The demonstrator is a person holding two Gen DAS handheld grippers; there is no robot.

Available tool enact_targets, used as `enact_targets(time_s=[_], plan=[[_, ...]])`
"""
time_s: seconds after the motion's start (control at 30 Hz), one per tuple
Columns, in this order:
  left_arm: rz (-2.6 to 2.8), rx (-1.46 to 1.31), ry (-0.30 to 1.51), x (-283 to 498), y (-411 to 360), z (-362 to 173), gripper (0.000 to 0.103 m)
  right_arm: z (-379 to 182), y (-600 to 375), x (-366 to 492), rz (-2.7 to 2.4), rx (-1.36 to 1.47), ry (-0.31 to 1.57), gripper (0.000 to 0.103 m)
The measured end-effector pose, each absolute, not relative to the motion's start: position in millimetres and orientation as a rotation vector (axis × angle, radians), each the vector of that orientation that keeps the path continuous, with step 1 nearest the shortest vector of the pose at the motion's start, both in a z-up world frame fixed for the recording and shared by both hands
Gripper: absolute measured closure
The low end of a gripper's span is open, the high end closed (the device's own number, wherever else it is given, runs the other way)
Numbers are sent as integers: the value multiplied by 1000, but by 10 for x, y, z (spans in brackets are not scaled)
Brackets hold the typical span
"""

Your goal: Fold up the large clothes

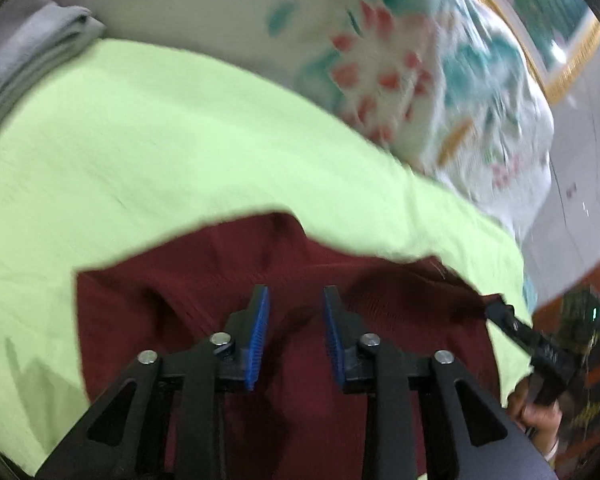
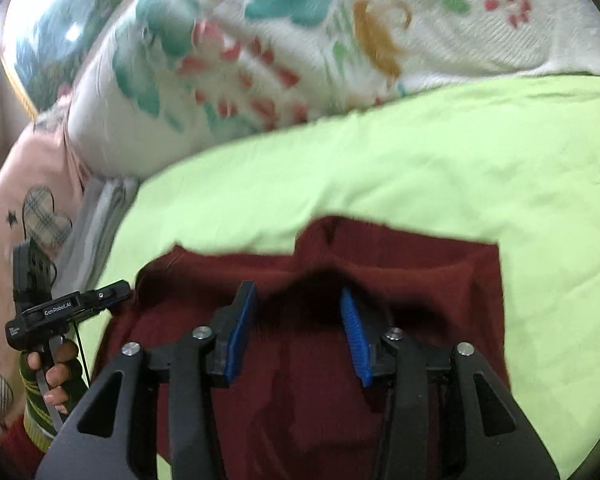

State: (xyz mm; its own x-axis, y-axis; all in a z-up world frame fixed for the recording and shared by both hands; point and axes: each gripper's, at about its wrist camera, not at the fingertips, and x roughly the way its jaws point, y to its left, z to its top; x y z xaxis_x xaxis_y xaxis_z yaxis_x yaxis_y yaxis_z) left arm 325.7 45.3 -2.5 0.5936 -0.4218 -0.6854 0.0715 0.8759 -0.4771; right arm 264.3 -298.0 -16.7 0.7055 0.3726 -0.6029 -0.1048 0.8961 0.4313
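On the green sheet (image 1: 140, 152), the maroon garment (image 1: 204, 292) lies apparently untouched under both parted tongs (image 1: 296, 300) (image 2: 296, 300).

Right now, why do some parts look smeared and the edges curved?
Left wrist view: the flowered white quilt is streaked by motion blur, while the tool's blue pads stay sharp. Right wrist view: the fisheye lens bows the lime-green sheet, and the dark red knitted garment holds deep shadow.

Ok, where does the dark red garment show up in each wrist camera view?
Left wrist: dark red garment lies low and centre, under the left tool.
Right wrist: it lies low and centre, under the right tool.
Shared landmark: lime green sheet beneath it.
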Motion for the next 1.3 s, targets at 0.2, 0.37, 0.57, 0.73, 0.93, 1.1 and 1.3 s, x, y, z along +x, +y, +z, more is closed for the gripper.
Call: enact_targets(time_s=[0.2, 0.37, 0.57, 0.73, 0.93, 1.1, 1.3], plan=[[-278, -457, 848, 3019, 698, 62, 55, -45, -2950, 2465, 288, 414, 687, 46], [-326, -513, 870, 2462, 733, -71, 55, -217, -2784, 2223, 350, 476, 722, 46], [-366, -559, 897, 1772, 789, -293, 49, -465, -2562, 1943, 379, 535, 775, 61], [-319, -572, 945, 1590, 904, -538, 49, -582, -2387, 1795, 410, 587, 783, 69], [-266, -582, 915, 1907, 996, -476, 49, -630, -2183, 1767, 444, 590, 817, 69], [-157, -576, 872, 2123, 1179, -341, 49, -593, -2169, 1767, 438, 586, 809, 69], [-106, -641, 872, 1789, 1491, -404, 47, -549, -2215, 1846, 410, 600, 790, 69]])
